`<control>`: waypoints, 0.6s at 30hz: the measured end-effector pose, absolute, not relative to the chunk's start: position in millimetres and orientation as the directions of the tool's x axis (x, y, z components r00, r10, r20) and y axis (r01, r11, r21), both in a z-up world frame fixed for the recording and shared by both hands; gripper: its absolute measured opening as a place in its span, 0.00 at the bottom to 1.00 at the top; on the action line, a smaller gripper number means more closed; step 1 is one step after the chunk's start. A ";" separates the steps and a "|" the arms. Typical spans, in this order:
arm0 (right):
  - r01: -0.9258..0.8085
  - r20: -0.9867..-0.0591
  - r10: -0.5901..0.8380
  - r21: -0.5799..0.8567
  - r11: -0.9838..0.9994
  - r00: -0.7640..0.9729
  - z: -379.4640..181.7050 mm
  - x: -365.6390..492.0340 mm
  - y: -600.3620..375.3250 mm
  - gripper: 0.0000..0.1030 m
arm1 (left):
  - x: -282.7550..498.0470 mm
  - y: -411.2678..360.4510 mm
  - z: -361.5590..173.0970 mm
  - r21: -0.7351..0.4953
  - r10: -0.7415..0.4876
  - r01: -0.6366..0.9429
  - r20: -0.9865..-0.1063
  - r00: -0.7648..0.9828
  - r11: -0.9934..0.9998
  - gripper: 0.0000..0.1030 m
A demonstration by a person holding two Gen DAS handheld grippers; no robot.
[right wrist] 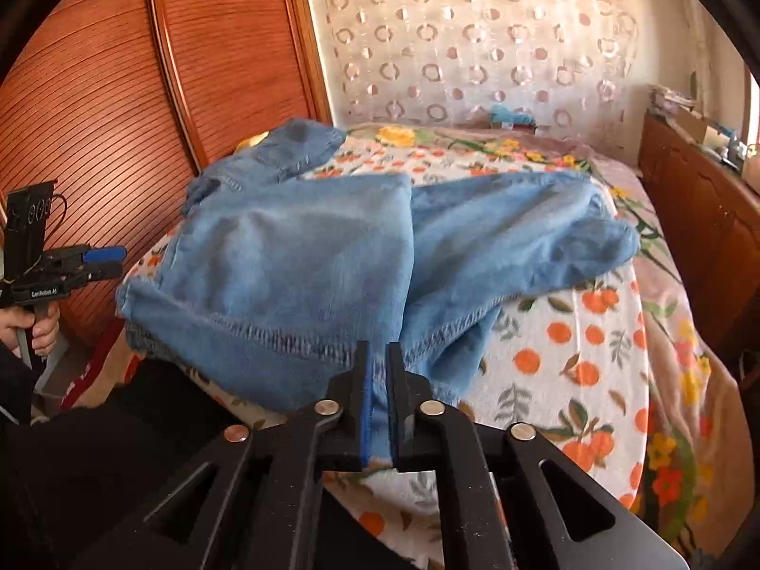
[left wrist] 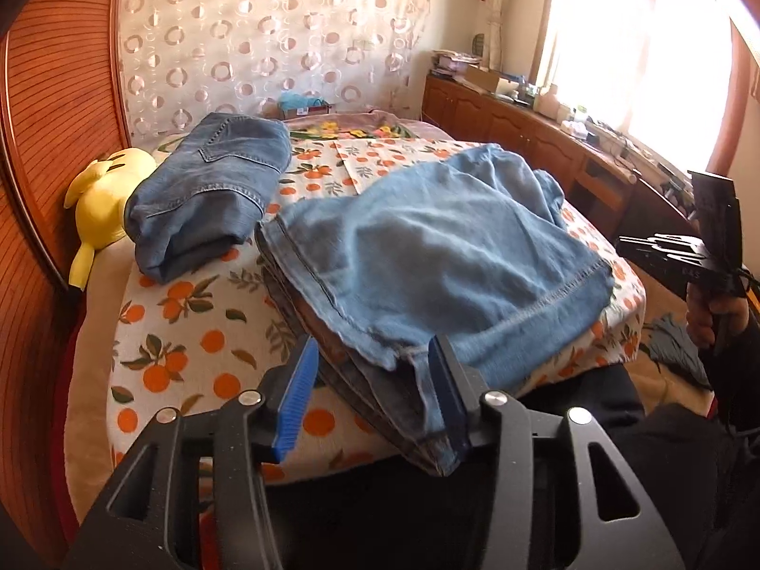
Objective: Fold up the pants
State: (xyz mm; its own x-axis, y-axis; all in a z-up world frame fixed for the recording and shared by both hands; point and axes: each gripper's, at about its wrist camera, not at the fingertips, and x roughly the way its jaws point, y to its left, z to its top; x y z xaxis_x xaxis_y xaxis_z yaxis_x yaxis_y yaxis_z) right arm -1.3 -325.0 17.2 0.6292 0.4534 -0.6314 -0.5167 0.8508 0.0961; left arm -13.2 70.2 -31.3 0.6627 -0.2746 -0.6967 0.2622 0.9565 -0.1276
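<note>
Light blue jeans (left wrist: 427,247) lie partly folded on the bed, the leg hems toward me. They also show in the right wrist view (right wrist: 304,256). My left gripper (left wrist: 375,375) is open, its jaws wide apart over the near edge of the jeans stack, one pad (left wrist: 439,380) touching the hem. My right gripper (right wrist: 378,370) is shut on the hem of the jeans (right wrist: 380,399). The left gripper shows from the side in the right wrist view (right wrist: 107,261), and the right one at the edge of the left wrist view (left wrist: 665,247).
A second pair of jeans (left wrist: 209,190), folded, lies at the back left beside a yellow plush toy (left wrist: 102,194). The bed has an orange-print blanket (left wrist: 190,332). A wooden wardrobe (left wrist: 52,118) stands left, a wooden cabinet (left wrist: 522,128) under the window right.
</note>
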 end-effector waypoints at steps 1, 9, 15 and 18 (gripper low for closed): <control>-0.516 -0.625 0.454 0.094 0.851 0.635 18.4 -0.2 -322.7 0.09 | -9.3 70.0 -31.8 -0.123 -0.267 0.256 -0.697 0.665 0.959 0.52; -0.537 -0.622 0.460 0.073 0.840 0.634 3.2 18.8 -292.1 0.42 | 30.4 71.0 -40.9 -0.117 -0.245 0.230 -0.702 0.669 0.966 0.53; -0.523 -0.651 0.422 0.045 0.851 0.631 -21.3 36.8 -276.8 0.47 | 63.6 85.8 -45.7 -0.113 -0.202 0.173 -0.696 0.689 0.979 0.53; -0.514 -0.670 0.407 0.044 0.856 0.621 -34.7 43.0 -272.1 0.49 | 79.8 91.6 -52.5 -0.139 -0.226 0.181 -0.695 0.683 0.974 0.53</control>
State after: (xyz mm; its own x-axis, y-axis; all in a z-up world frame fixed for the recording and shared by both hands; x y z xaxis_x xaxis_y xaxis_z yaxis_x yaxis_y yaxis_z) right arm 43.0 -272.1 -34.7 0.6209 0.4071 -0.6699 -0.5145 0.8564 0.0436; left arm 79.8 91.6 -52.5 0.6831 -0.2259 -0.6945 0.1808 0.9737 -0.1389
